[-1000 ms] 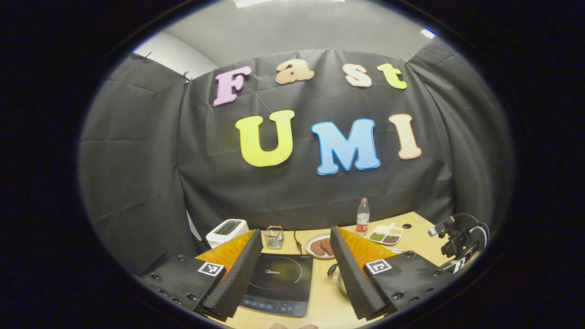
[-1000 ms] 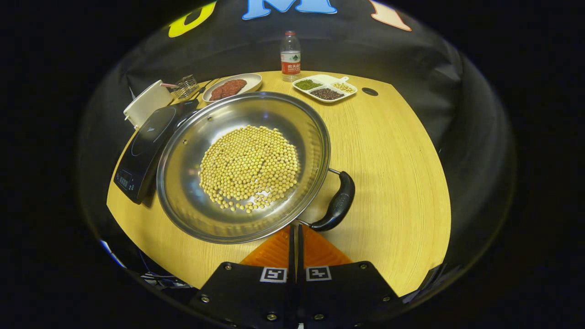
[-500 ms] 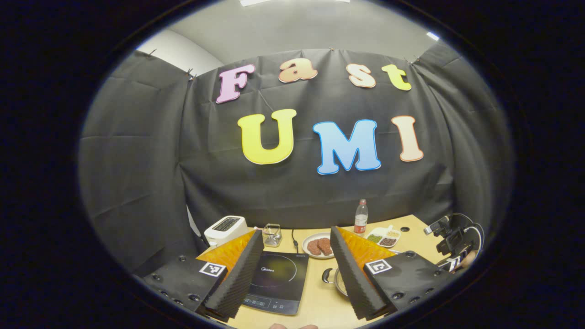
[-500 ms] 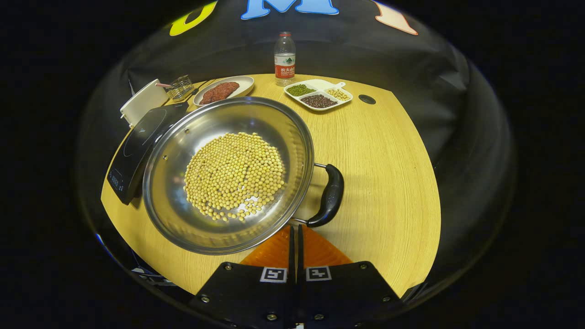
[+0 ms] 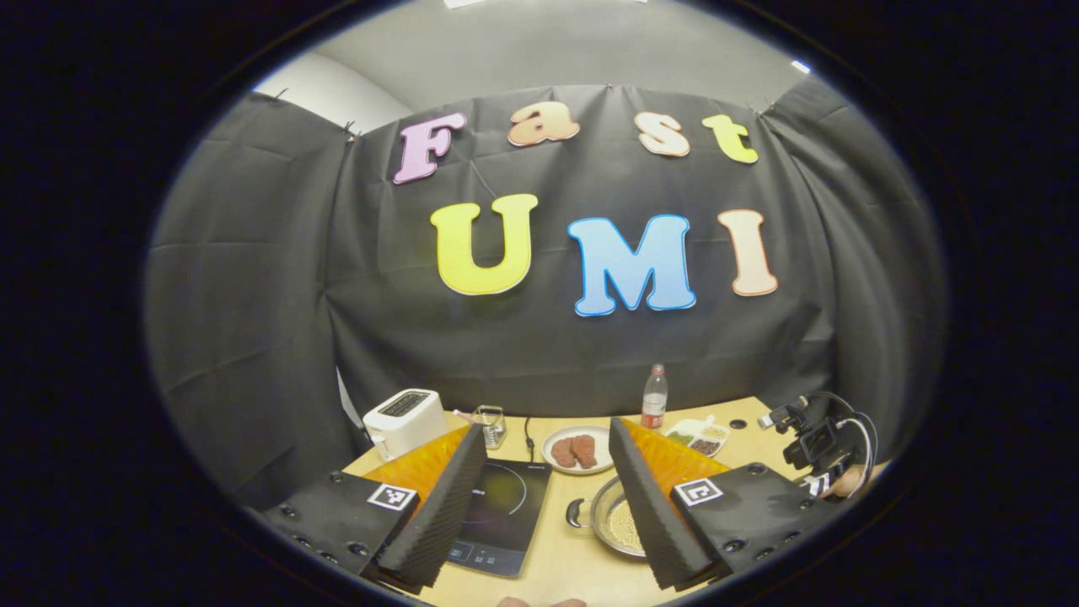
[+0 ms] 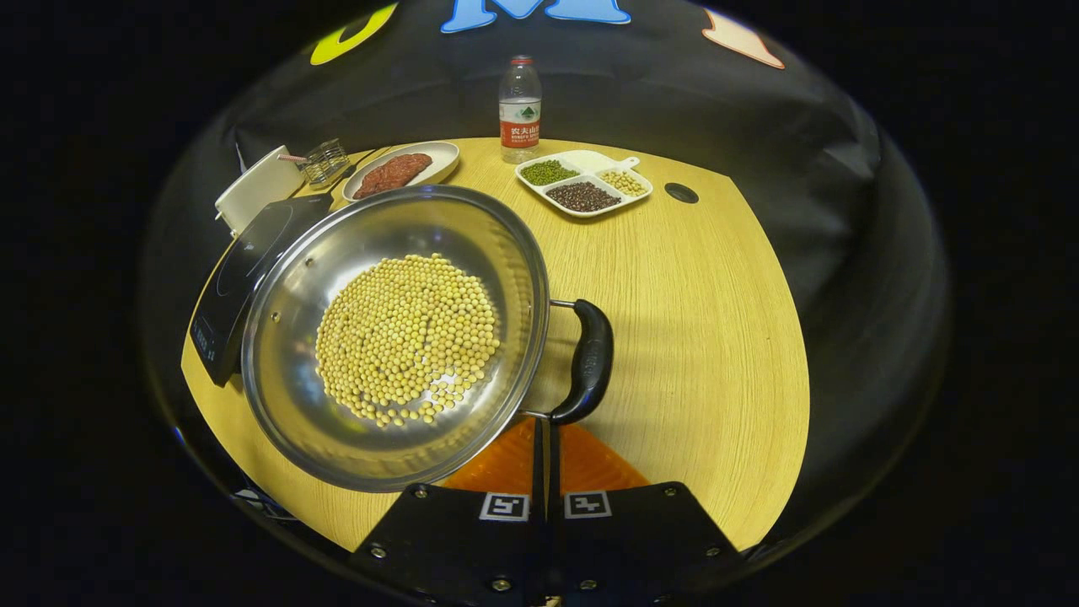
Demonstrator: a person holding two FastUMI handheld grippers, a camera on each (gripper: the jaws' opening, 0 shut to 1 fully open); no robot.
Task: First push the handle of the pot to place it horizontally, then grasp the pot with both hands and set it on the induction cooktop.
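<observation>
Pot turned by a push at its handle

In the left gripper view the left gripper (image 5: pixel 548 506) is held wide open and empty above the induction cooktop (image 5: pixel 501 514). In the right gripper view the right gripper (image 6: pixel 544 447) is closed (nothing between its fingers), tips at the pot handle (image 6: pixel 586 362); the pot (image 6: pixel 396 337) has been swung further round beside the cooktop, so the push seems nearly done.

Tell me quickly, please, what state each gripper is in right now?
Left gripper: open, holding nothing, above the table.
Right gripper: shut, empty, its tips at the near end of the pot handle.
</observation>
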